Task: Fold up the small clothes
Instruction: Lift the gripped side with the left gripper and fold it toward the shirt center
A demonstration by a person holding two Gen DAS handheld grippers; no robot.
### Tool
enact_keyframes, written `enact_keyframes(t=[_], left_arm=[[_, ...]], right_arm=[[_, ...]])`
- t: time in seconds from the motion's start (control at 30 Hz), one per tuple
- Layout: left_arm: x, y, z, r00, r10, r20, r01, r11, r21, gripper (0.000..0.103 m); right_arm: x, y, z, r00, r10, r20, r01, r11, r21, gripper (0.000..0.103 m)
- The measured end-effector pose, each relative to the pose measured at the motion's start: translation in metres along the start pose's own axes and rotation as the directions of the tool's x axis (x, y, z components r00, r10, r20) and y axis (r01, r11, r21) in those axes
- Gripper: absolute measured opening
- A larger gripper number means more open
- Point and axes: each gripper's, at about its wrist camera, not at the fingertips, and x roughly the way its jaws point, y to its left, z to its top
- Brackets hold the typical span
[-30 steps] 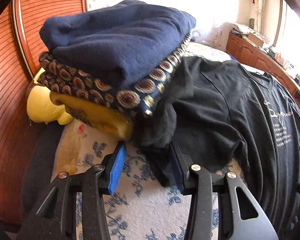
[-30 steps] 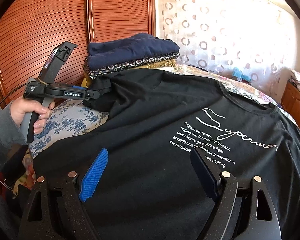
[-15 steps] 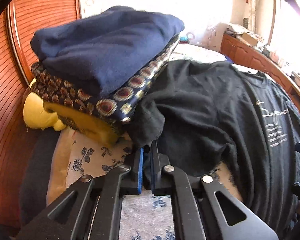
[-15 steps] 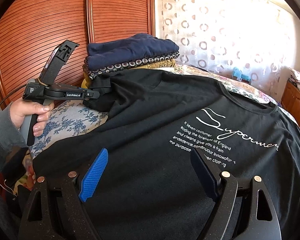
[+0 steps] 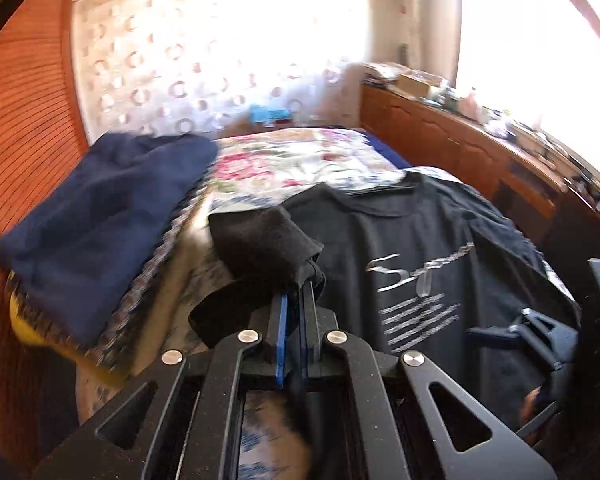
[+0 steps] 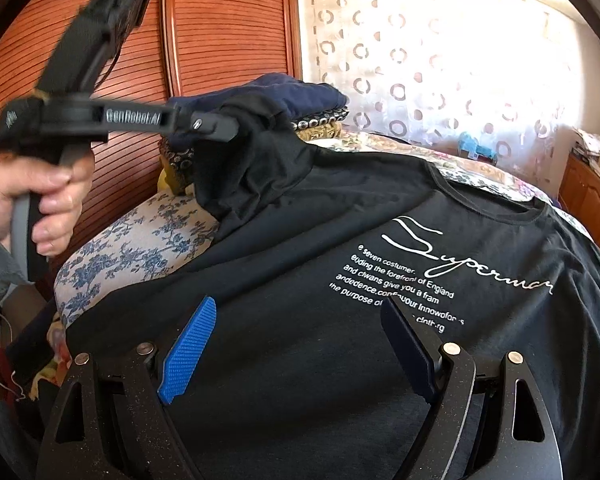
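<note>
**Sleeve pinched and raised for the first fold**

Left wrist view: left gripper (image 5: 296, 292) clamped tight on the sleeve (image 5: 266, 240) of the black T-shirt (image 5: 420, 248), jaws having just closed, cloth bunched between the pads and draped over the fingertips. Held clear of the floral bedcover (image 5: 300, 160), probably so the sleeve can swing rightward over the shirt body without dragging. Stack of folded clothes (image 5: 100, 216) lying left, navy piece on top, close beside the lifted sleeve yet apart from it. Right gripper (image 5: 512, 330) seen at the right edge, low over the shirt's near hem.

Right wrist view: right gripper (image 6: 296, 344) spread wide, nothing between its jaws, hovering above the near part of the shirt, seemingly waiting to pin or take the hem once the sleeve lands. Shirt spread flat, printed side up, across the middle of the bed, collar to the far right. Person's hand (image 6: 40, 196) gripping the left tool's handle at far left, sleeve hanging from its tip in a loose fold. Wooden wardrobe doors (image 6: 220, 40) behind.
</note>
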Motion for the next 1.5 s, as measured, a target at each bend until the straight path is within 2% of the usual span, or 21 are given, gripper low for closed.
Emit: enact_keyframes(t=[0.1,0.17,0.23,0.33,0.37,0.57,0.8,0.93,1.0,1.1,1.23,1.43,1.5], left_arm=[[-0.003,-0.014,0.01,1.0,-0.007,0.002,0.007,0.999,0.032,0.01],[-0.007,-0.015,0.01,1.0,-0.004,0.019,0.003,0.999,0.048,0.034],[-0.013,-0.013,0.005,0.999,-0.006,0.035,0.004,0.999,0.049,0.048],[-0.009,0.0,-0.005,1.0,-0.003,0.011,0.002,1.0,0.02,0.075],[-0.008,0.005,-0.011,1.0,0.003,0.006,-0.003,1.0,0.014,0.079],[0.003,0.046,-0.058,0.997,0.038,-0.069,-0.042,0.998,-0.052,0.079],[0.026,0.059,-0.088,0.987,0.068,-0.149,-0.078,0.995,-0.065,0.079],[0.038,0.058,-0.095,0.978,0.062,-0.198,-0.074,0.996,-0.057,0.08],[0.039,0.059,-0.095,0.979,0.044,-0.201,-0.059,0.996,-0.067,0.082],[0.041,0.057,-0.098,0.981,0.056,-0.187,-0.066,0.997,-0.05,0.087],[0.041,0.056,-0.099,0.981,0.056,-0.185,-0.067,0.996,-0.056,0.088],[0.038,0.058,-0.101,0.983,0.048,-0.176,-0.059,0.997,-0.056,0.088],[0.036,0.061,-0.101,0.984,0.039,-0.176,-0.053,0.996,-0.077,0.088]], right_arm=[[0.0,-0.002,-0.001,1.0,-0.001,0.004,0.001,1.0,0.017,0.086],[0.0,-0.003,-0.002,1.0,-0.001,0.005,0.0,1.0,0.029,0.086],[0.0,-0.005,-0.002,1.0,0.0,0.007,0.0,0.999,0.038,0.086],[-0.001,-0.006,-0.002,1.0,-0.001,0.009,0.0,0.999,0.047,0.086],[-0.001,-0.006,-0.002,1.0,-0.002,0.008,0.001,0.999,0.047,0.086],[-0.002,-0.018,0.005,1.0,-0.009,-0.004,0.009,0.999,0.05,0.085],[0.01,-0.034,0.039,0.999,0.033,-0.019,-0.032,0.999,0.022,0.06],[0.032,-0.038,0.055,0.996,0.063,-0.061,-0.061,0.998,0.019,0.059],[0.044,-0.04,0.06,0.995,0.065,-0.082,-0.063,0.998,0.02,0.058],[0.061,-0.041,0.063,0.991,0.076,-0.114,-0.073,0.997,0.029,0.056],[0.083,-0.04,0.067,0.983,0.095,-0.16,-0.09,0.995,0.039,0.049],[0.116,-0.042,0.07,0.969,0.082,-0.233,-0.077,0.997,0.032,0.036],[0.121,-0.042,0.07,0.968,0.091,-0.234,-0.085,0.996,0.037,0.027]])
